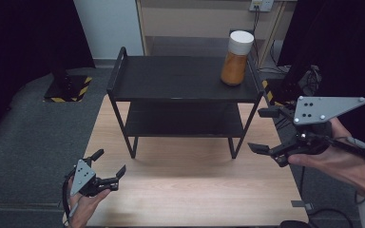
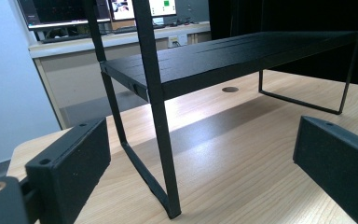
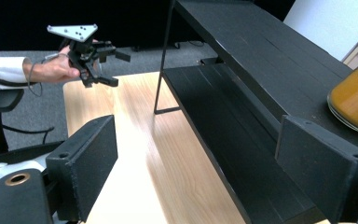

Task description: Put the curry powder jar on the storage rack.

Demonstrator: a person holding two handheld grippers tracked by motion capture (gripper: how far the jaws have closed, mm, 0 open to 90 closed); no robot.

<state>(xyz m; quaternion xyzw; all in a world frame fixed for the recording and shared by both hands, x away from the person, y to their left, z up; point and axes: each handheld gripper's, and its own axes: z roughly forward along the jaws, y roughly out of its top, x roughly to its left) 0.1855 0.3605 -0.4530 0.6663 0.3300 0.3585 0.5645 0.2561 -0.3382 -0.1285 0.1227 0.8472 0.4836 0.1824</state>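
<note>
Two tiers make up the black metal rack (image 1: 185,78) standing on the pale wooden table (image 1: 190,190), which sits on grey carpet (image 1: 33,137) before dark curtains (image 1: 24,33). On the rack's top tier, at its right end, stands an orange-filled jar (image 1: 237,59) with a white lid. Both the left gripper (image 1: 109,164) and the right gripper (image 1: 264,130) hover with jaws spread, empty.

Matt black shelf rack (image 1: 185,78) stands on a smooth light wood-grain table (image 1: 190,190); jar (image 1: 235,61) glossy.

Grey carpet floor (image 1: 38,128), white wall (image 1: 107,26), black curtains (image 1: 24,33), and a beige counter (image 2: 121,42) bearing monitors (image 2: 65,9).
</note>
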